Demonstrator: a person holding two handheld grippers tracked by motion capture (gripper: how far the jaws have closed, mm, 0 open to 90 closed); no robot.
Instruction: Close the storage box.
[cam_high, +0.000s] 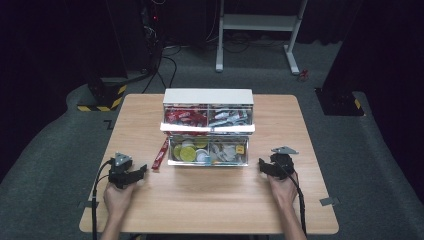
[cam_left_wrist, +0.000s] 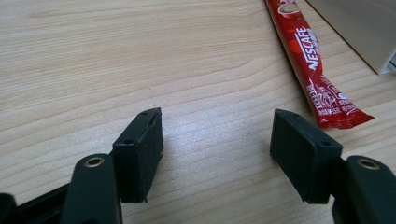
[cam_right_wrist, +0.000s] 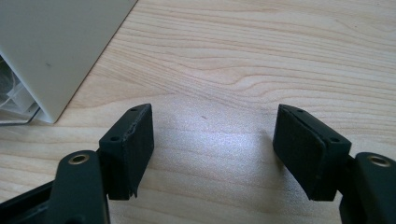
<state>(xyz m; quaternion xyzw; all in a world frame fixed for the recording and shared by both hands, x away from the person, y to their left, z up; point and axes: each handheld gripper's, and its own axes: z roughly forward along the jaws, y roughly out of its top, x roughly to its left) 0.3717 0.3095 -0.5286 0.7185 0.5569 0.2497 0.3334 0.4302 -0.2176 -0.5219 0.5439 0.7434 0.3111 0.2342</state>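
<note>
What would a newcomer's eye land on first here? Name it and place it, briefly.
First, the white two-tier drawer box at the middle of the wooden table, its upper drawer full of red sachets, its lower drawer pulled out with yellow-lidded cups. Next, the red Nescafe stick lying loose on the table just left of the box. The left gripper and right gripper rest open on either side.

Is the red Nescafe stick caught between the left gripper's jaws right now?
No. In the left gripper view the red Nescafe stick lies flat on the table, off to one side of the open left gripper, whose jaws hold nothing.
</note>
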